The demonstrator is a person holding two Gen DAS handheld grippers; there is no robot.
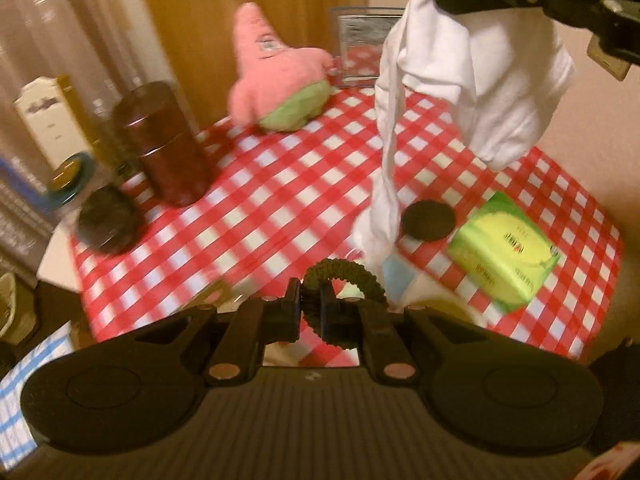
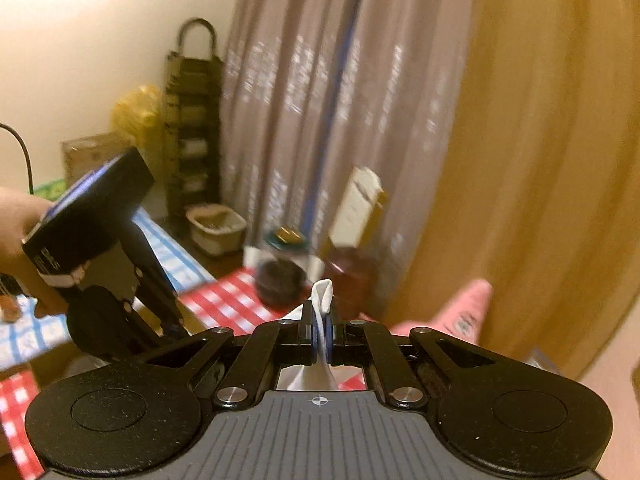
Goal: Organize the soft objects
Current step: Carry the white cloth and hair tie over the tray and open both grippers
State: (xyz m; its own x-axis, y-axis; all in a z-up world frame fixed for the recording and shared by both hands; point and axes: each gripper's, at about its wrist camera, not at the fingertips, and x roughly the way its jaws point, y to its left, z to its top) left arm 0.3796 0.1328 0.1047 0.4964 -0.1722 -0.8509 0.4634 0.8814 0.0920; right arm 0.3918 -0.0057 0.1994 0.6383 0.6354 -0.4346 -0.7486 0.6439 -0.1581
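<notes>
The checked tablecloth [image 1: 280,184] is the place to look from. The pink star plush [image 1: 276,80] is sitting at its far edge, leaning back by a clear box [image 1: 360,40], so it is probably waiting its turn. A dark red tin [image 1: 168,140] is standing at the left side of the cloth with a small dark jar [image 1: 108,220] just in front of it. A green packet [image 1: 504,252] is lying at the right side, with a flat black disc [image 1: 428,220] beside it.

The white cloth [image 1: 472,80] is hanging in the air above the right side of the tablecloth. It is being held up high, most likely so it can hang loose and be moved or folded.

The right gripper [image 2: 320,328] is pinching a corner of the white cloth, and its jaws are squeezed almost together with the thin fabric between them.

The left gripper [image 1: 311,304] is holding a dark green hair tie [image 1: 348,280] over the near edge of the tablecloth. Its jaws are nearly closed, clamping one side of the loop, and the rest is sticking out to the right.
</notes>
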